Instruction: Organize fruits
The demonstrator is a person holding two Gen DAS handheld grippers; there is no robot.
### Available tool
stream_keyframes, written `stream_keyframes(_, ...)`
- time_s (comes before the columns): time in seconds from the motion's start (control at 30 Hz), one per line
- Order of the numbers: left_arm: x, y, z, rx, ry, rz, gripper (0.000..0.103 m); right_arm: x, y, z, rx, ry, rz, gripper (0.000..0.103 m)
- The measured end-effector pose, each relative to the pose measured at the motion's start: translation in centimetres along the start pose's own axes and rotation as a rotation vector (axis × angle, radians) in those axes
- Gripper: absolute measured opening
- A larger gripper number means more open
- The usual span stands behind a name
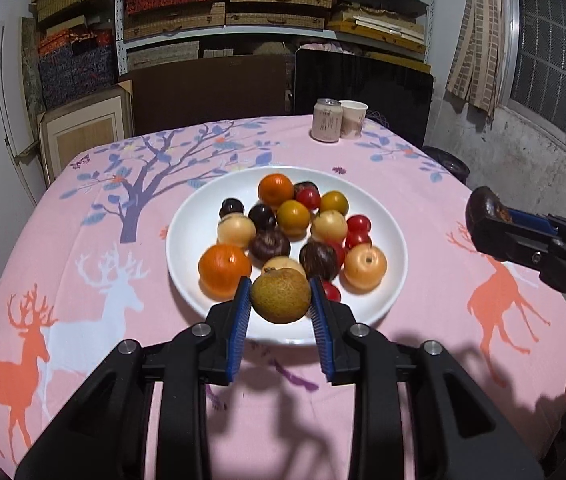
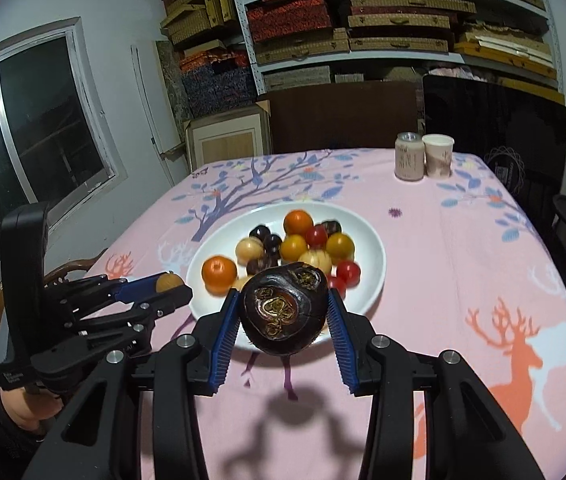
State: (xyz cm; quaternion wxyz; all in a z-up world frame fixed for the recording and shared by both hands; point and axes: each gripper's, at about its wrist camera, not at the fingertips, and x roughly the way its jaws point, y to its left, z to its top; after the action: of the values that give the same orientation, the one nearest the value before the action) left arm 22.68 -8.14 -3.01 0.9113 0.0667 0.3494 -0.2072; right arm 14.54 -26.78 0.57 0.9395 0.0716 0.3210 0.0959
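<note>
A white plate [image 1: 187, 216] holds several fruits: oranges, red tomatoes, dark round fruits and pale yellow ones. My left gripper [image 1: 281, 294] is shut on a brownish-yellow fruit [image 1: 281, 294] above the plate's near rim. My right gripper [image 2: 285, 312] is shut on a dark brown fruit [image 2: 285, 312] above the near edge of the plate [image 2: 371, 276]. The right gripper also shows in the left wrist view [image 1: 487, 216], off to the right of the plate. The left gripper shows in the right wrist view [image 2: 169, 284], left of the plate.
The table has a pink cloth [image 1: 423, 200] with deer and tree prints. A can [image 1: 326, 120] and a paper cup [image 1: 353, 119] stand at the far edge. Shelves with boxes and dark panels stand behind the table.
</note>
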Motion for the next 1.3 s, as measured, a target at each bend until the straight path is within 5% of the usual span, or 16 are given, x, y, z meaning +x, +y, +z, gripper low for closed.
stream_keyframes(0.37,4.8,1.4,2.8,-0.036,0.027,0.031,0.029,4.7,-0.9,3.8,0.015,0.028,0.01,0.044)
stream_keyframes(1.03,12.2,2.4,4.4,-0.058,0.109,0.042,0.03,14.2,-2.0,5.6,0.055,0.139,0.019,0.044)
stream_keyframes(1.07,12.3,2.5,4.5,-0.061,0.112,0.041,0.034,14.5,-2.0,5.6,0.056,0.146,0.024,0.045)
stream_keyframes(1.13,12.2,2.7,4.5,-0.075,0.111,0.046,0.067,14.7,-1.9,5.7,0.053,0.149,0.028,0.049)
stream_keyframes(1.2,11.6,2.8,4.5,-0.081,0.083,0.077,0.079,14.2,-1.9,5.7,0.041,0.12,0.005,0.064)
stream_keyframes(1.3,10.8,2.9,4.5,-0.083,0.072,0.096,0.089,13.4,-2.0,5.7,0.048,0.101,0.005,0.065)
